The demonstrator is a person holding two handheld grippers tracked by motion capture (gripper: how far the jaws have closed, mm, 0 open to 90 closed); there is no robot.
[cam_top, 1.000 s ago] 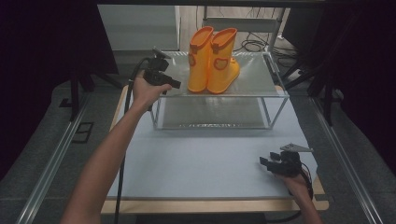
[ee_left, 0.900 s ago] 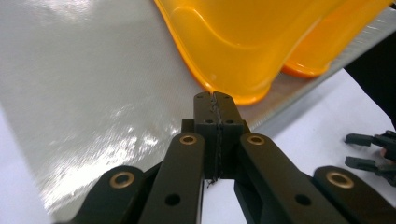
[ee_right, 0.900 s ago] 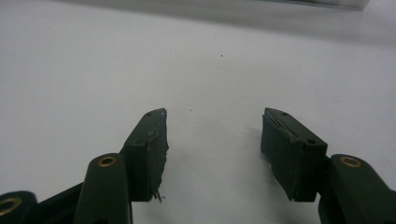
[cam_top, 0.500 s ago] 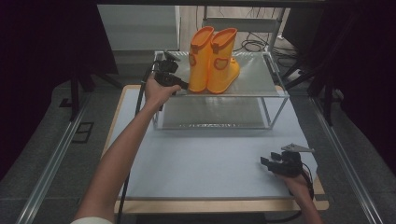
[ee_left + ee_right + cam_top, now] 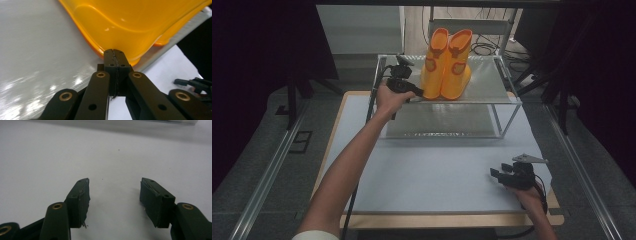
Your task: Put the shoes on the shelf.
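Left gripper [image 5: 416,91] advanced since a second ago, jaws pressed together, now touching yellow boots [image 5: 446,65]; right gripper [image 5: 498,175] wide, resting near them on desk [image 5: 437,165].

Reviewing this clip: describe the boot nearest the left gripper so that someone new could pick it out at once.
Find the metal shelf at the table's far end; a pair of orange rubber boots stands on top. The left boot is the one meant: unlike its twin, the right boot, it has the shut left gripper at its base.
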